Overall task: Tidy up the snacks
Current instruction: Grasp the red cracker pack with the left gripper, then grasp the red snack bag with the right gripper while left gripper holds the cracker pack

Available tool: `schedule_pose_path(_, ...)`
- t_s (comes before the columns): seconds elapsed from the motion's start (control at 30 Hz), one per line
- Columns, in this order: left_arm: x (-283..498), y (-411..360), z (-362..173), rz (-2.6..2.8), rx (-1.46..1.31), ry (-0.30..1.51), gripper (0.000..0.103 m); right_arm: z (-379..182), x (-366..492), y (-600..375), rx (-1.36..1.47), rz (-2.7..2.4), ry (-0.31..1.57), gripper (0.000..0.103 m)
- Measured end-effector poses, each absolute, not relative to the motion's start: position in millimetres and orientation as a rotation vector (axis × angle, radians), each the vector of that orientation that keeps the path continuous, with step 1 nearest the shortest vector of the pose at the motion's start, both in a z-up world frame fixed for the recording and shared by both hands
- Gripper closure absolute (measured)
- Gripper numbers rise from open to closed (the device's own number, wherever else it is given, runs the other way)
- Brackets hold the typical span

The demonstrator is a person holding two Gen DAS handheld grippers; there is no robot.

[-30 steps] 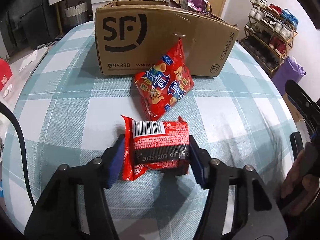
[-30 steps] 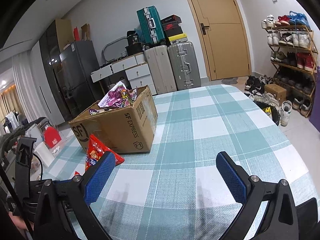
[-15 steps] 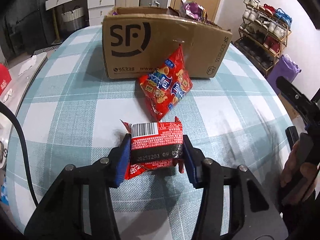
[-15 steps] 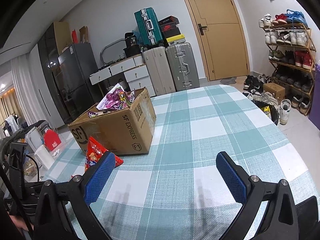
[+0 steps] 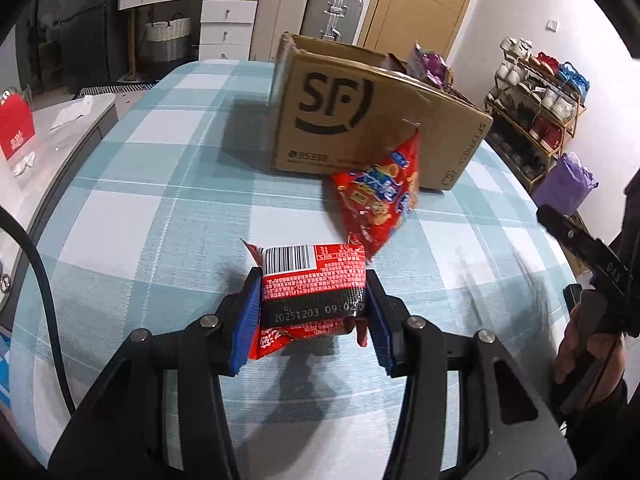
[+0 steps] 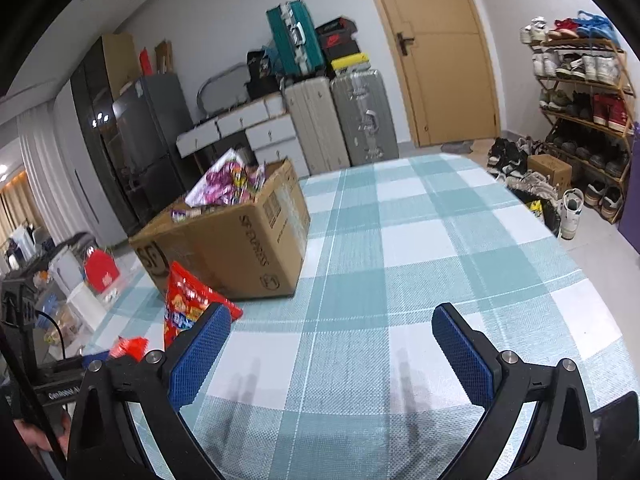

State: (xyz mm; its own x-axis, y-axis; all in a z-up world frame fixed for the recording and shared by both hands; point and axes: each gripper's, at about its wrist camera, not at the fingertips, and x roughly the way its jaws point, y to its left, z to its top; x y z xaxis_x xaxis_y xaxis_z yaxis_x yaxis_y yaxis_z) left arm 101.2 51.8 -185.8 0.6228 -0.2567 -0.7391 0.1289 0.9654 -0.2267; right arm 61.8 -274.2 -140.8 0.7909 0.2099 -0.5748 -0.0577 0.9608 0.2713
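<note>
Two low wrist views, both toward cardboard box [image 5: 380, 120], perhaps slightly tilted.

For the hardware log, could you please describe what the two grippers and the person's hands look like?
Both the left gripper and right gripper have black angular frames with silver bolts and two fingers faced with blue textured pads. A black cable runs past the left one. The right hand is bare, gripping a black handle, with a dark sleeve above it.

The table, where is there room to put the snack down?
Bare checked cloth runs from the cardboard box to the table's far right edge. Left of the box is bare too. It is crowded at the box's front, where the red chip bag leans.
</note>
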Motion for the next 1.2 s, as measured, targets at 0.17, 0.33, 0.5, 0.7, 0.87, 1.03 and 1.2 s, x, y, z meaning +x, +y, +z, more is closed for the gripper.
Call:
schedule_pose_path(0.17,105,63,-192,-0.232,-0.194,0.867,0.058,-158,80,-256,0.375,0.302,0.753,0.001)
schedule_pose_path(0.33,108,74,-197,-0.267,-0.270,0.875,0.058,-168,107,-222,0.475,0.425,0.843,0.001)
schedule_pose_path(0.5,111,84,-201,-0.289,-0.345,0.876,0.058,-171,134,-184,0.455,0.470,0.900,0.001)
schedule_pose_path(0.7,111,83,-202,-0.303,-0.364,0.875,0.058,-175,158,-157,0.494,0.484,0.943,0.001)
schedule_pose_path(0.87,112,85,-204,-0.313,-0.385,0.878,0.058,-173,167,-144,0.496,0.410,0.930,0.001)
schedule_pose_path(1.03,112,87,-205,-0.319,-0.399,0.877,0.058,-171,171,-124,0.389,0.351,0.921,0.002)
schedule_pose_path(1.2,112,89,-206,-0.324,-0.413,0.876,0.058,-171,165,-109,0.273,0.297,0.898,0.013)
